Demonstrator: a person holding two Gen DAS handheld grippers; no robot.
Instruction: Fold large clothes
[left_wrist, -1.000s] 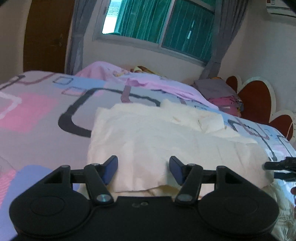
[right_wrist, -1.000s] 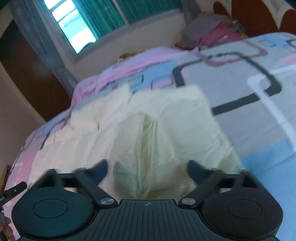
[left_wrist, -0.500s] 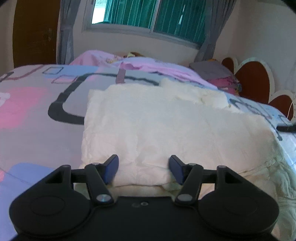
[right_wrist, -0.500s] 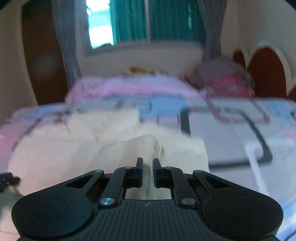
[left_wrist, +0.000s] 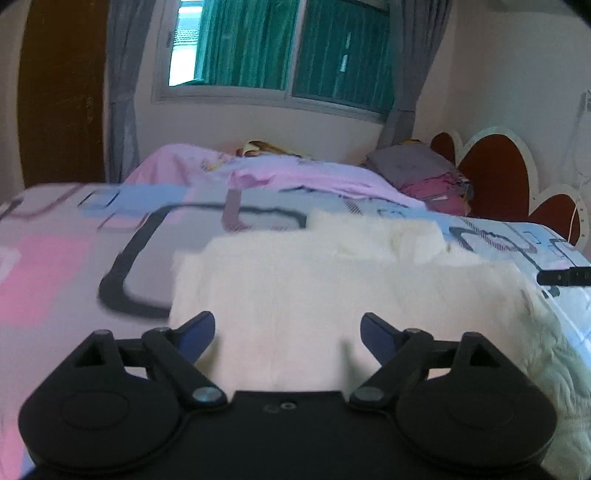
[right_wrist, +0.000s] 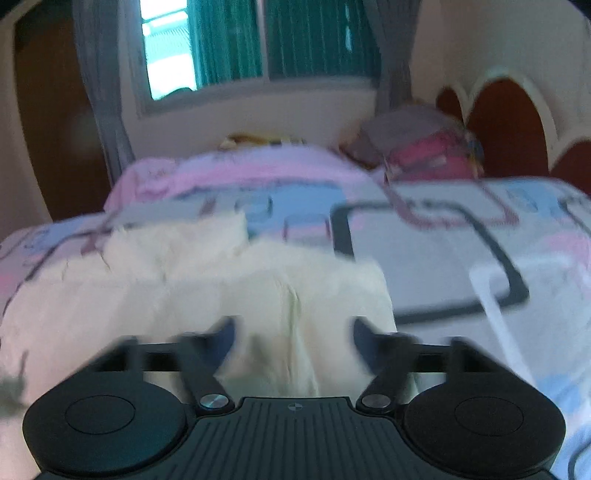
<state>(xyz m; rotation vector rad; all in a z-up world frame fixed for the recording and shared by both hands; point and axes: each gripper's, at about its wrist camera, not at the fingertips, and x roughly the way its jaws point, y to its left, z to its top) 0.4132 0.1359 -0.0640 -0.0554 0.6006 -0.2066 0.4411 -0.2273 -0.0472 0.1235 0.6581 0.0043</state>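
Observation:
A large cream garment (left_wrist: 332, 288) lies partly folded on the patterned bedspread (left_wrist: 55, 266). My left gripper (left_wrist: 288, 328) is open and empty, its fingers apart just above the garment's near edge. In the right wrist view the same cream garment (right_wrist: 207, 291) lies flat with a raised crease in front of my right gripper (right_wrist: 293, 332), which is open with nothing between its blurred fingers. The tip of the right gripper (left_wrist: 565, 277) shows at the right edge of the left wrist view.
A pink blanket (left_wrist: 266, 173) and a grey and pink pillow pile (left_wrist: 424, 173) lie at the far end of the bed. A heart-shaped brown headboard (left_wrist: 498, 173) stands at the right. A window with green curtains (left_wrist: 288, 48) and a brown door (left_wrist: 59, 92) are behind.
My right gripper was shut on a pinch of the garment half a second ago and has opened, letting it go. My left gripper has opened wider. Both views have shifted slightly.

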